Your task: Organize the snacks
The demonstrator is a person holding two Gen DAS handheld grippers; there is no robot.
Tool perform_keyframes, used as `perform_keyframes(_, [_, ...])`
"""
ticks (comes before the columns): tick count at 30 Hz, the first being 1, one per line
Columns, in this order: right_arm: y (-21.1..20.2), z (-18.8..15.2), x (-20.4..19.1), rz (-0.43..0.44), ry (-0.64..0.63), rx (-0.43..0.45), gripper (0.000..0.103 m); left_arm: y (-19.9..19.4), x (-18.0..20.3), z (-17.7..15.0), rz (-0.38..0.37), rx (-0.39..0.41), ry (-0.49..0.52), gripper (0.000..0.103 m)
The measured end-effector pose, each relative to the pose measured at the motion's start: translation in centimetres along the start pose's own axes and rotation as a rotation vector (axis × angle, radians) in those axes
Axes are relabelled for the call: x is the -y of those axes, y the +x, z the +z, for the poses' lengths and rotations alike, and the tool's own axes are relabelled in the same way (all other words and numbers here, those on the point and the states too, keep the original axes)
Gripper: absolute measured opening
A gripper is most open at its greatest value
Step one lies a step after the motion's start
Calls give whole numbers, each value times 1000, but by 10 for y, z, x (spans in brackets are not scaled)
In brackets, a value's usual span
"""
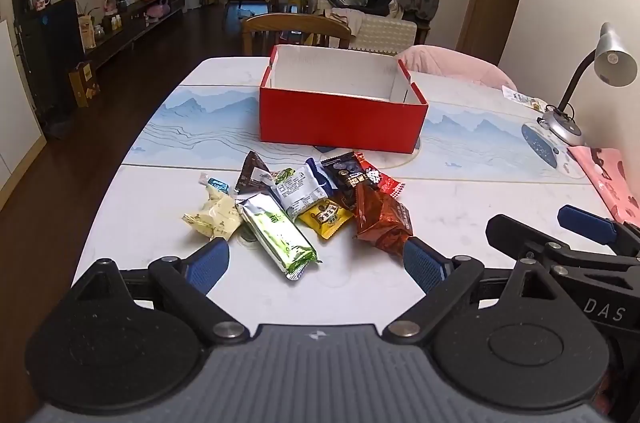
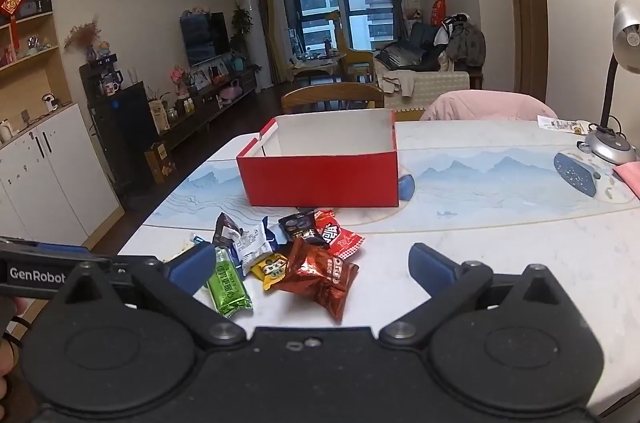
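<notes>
1. Living room, marble table (image 1: 460, 199) up front.
2. Snack pile (image 1: 304, 199) sits on the near side, red box (image 1: 340, 119) just behind it.
3. Left tongs (image 1: 316, 263) and right tongs (image 2: 312, 271) both spread wide, gripping nothing.

A white marble-patterned table (image 1: 460, 199) is covered across its middle by a runner (image 1: 200, 127) printed with blue mountains. An open red box (image 1: 342, 121) is set on the runner. Just in front of it a loose heap of snack packets (image 1: 304, 199) is spread on the bare top, a green-and-silver packet (image 1: 280, 237) lying nearest the front edge. Toward the right edge a desk lamp (image 1: 564, 129) is placed, with what may be a slip of printed paper (image 1: 520, 99) behind it and a pink cloth (image 1: 604, 171) beside it.
</notes>
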State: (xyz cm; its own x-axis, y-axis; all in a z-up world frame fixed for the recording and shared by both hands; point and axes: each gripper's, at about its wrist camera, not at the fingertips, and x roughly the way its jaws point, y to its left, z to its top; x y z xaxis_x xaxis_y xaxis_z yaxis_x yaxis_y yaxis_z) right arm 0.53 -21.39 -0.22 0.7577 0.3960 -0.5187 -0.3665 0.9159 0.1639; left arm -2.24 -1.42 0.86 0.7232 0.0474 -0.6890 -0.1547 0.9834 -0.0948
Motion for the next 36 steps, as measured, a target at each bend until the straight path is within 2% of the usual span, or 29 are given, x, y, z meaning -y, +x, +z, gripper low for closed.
perform_keyframes(22, [-1, 6, -9, 2, -22, 9, 103, -6, -6, 4, 11, 19, 8, 94])
perform_keyframes(36, [0, 5, -4, 7, -29, 24, 103, -8, 3, 7, 18, 30, 20, 94])
